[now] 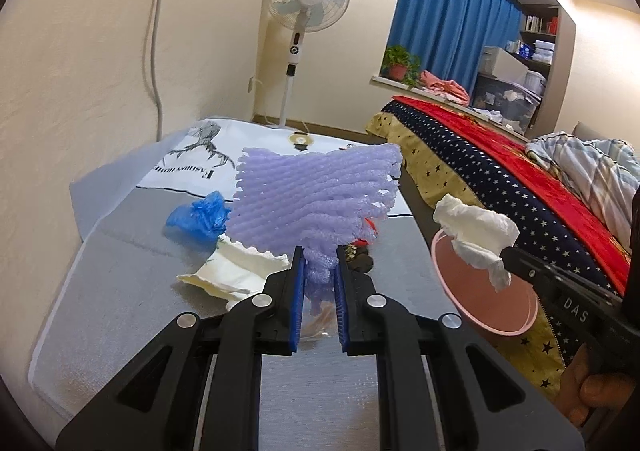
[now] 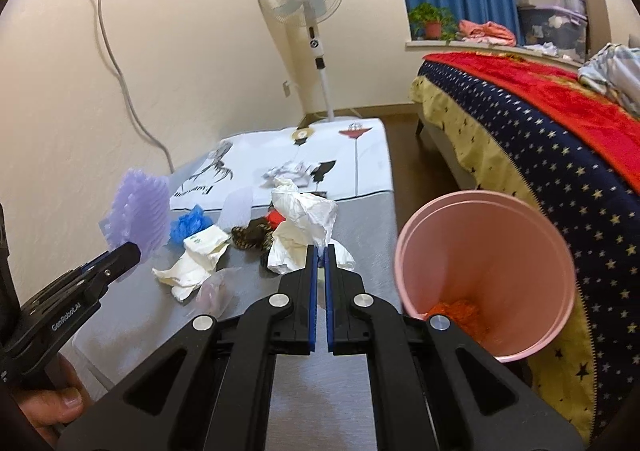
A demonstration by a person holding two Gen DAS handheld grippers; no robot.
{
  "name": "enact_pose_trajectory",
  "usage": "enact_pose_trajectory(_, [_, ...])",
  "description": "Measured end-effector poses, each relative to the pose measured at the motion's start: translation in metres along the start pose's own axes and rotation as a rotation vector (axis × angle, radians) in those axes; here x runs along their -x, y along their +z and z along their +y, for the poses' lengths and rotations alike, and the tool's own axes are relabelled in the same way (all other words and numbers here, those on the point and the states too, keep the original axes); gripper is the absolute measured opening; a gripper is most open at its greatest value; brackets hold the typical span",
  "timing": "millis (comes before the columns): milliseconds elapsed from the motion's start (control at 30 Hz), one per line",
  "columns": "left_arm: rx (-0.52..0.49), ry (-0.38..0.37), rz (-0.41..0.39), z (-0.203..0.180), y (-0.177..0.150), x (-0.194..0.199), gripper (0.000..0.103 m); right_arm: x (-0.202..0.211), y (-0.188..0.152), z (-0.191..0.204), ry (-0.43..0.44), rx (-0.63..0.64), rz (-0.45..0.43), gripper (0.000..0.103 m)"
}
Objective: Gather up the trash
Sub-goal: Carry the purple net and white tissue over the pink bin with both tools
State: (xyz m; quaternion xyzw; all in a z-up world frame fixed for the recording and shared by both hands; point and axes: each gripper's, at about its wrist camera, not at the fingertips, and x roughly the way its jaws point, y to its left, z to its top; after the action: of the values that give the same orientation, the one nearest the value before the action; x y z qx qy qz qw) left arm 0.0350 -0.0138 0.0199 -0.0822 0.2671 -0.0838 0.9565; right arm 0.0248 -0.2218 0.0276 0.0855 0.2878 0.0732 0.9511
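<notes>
Both pieces of trash are off the table and the pink plastic bin (image 2: 486,275) stands to the right, against the starred bedspread (image 2: 560,179), so the step in hand looks like carrying each piece over the bin's mouth and letting it fall. To do this well, each piece should be brought squarely above the open rim before the jaws part, because both are light and could drift or catch on the edge; it seems wise to drop one at a time so the two tools do not crowd each other over a narrow opening. The left gripper (image 1: 319,251) is clamped on the bunched lower end of a lilac foam fruit-net sleeve (image 1: 316,187), which fans out above the blue pads and is floppy, so it may need lowering partly inside the bin. The right gripper (image 2: 319,249) is closed tight on a crumpled white paper tissue (image 2: 304,221), held near the bin's rim in the left wrist view. Both tools point forward and somewhat downward over the grey table (image 1: 132,291), a hand visible under each handle. More litter lies on the table: a blue plastic wad (image 1: 198,217), a torn white paper wrapper (image 1: 234,271) and dark scraps.
</notes>
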Motion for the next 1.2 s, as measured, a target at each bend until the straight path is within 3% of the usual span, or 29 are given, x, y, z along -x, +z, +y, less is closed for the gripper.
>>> enact_pose_trajectory(700, [-0.034, -0.086, -0.014, -0.030, -0.001, -0.006, 0.013, 0.018, 0.017, -0.041, -0.135, -0.063, -0.053, 0.003])
enact_pose_trajectory(1200, [-0.070, -0.150, 0.004, -0.057, -0.003, -0.028, 0.013, 0.023, 0.037, -0.080, -0.315, -0.084, -0.100, 0.003])
